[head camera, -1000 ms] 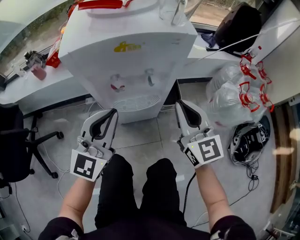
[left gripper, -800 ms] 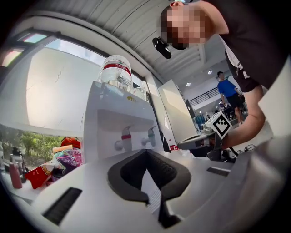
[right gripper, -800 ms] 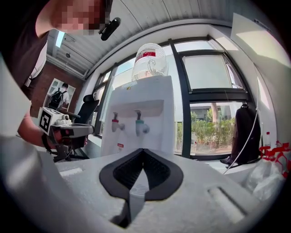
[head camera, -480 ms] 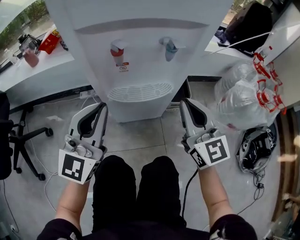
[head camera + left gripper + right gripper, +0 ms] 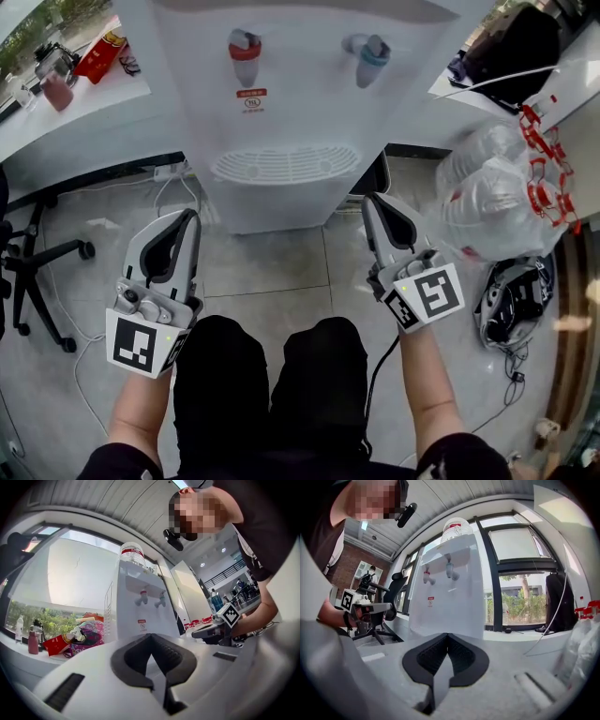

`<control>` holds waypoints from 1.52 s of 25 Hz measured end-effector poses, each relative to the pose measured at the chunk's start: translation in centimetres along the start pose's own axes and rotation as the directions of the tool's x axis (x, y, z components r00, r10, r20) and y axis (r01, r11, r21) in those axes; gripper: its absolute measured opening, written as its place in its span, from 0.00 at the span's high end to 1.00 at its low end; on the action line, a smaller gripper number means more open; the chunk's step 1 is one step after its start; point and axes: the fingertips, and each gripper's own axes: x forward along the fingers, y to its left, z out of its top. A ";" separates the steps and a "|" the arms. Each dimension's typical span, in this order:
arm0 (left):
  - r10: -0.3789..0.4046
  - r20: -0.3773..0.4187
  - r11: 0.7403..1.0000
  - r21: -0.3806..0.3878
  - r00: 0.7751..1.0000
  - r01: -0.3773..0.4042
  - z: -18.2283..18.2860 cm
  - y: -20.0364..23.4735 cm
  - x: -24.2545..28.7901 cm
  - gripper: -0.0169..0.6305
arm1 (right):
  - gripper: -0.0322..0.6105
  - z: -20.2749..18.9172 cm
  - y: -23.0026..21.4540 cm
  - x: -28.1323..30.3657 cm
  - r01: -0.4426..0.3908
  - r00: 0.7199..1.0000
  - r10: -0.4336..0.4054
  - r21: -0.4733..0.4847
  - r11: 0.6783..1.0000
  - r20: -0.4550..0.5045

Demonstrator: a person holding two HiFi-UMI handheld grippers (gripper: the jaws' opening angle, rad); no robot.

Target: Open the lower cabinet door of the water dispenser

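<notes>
Head view looks steeply down on a white water dispenser [image 5: 281, 103] standing on the tiled floor [image 5: 272, 267] straight ahead of the person's knees [image 5: 272, 375]; its red tap [image 5: 244, 45] and blue tap [image 5: 372, 49] sit above a slotted drip tray [image 5: 286, 161]; the lower front [image 5: 272, 211] under that tray is strongly foreshortened, and the edges of the cabinet door cannot be made out there. The left tongs [image 5: 190, 217] and the right tongs [image 5: 372, 202] are held side by side, one on each side of the dispenser's base, both pointing toward it and both clear of it. In the left gripper view the left tongs [image 5: 151, 637] have their dark pads pressed together at the tip with nothing between them; the dispenser's plain white front rises beyond, apart from the tips. In the right gripper view the right tongs [image 5: 447, 636] are likewise closed tight and empty, the white panel [image 5: 450, 611] ahead of them. A cluster of clear water bottles [image 5: 497, 197] with red caps lies to the right of the dispenser; an office chair [image 5: 37, 262] stands at the left; a table [image 5: 84, 122] behind it carries a red box [image 5: 98, 56] and a pink bottle [image 5: 58, 91].
</notes>
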 end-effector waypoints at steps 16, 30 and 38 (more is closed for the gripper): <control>-0.035 0.001 0.999 0.035 0.999 0.035 -2.2 -1.4 -0.7 0.96 | 0.84 -5.5 -1.9 0.6 -0.045 0.998 0.045 -0.001 0.999 -0.043; -0.036 -0.014 0.998 0.048 0.999 0.036 -3.2 -0.6 -1.0 0.96 | 0.59 -8.1 -4.8 4.7 0.000 0.993 -0.005 -0.043 0.999 -0.118; -0.049 -0.013 0.998 -0.026 0.999 0.049 -5.1 0.5 -0.5 0.96 | 0.54 -9.2 -5.2 6.4 -0.041 0.992 0.042 0.007 0.999 -0.118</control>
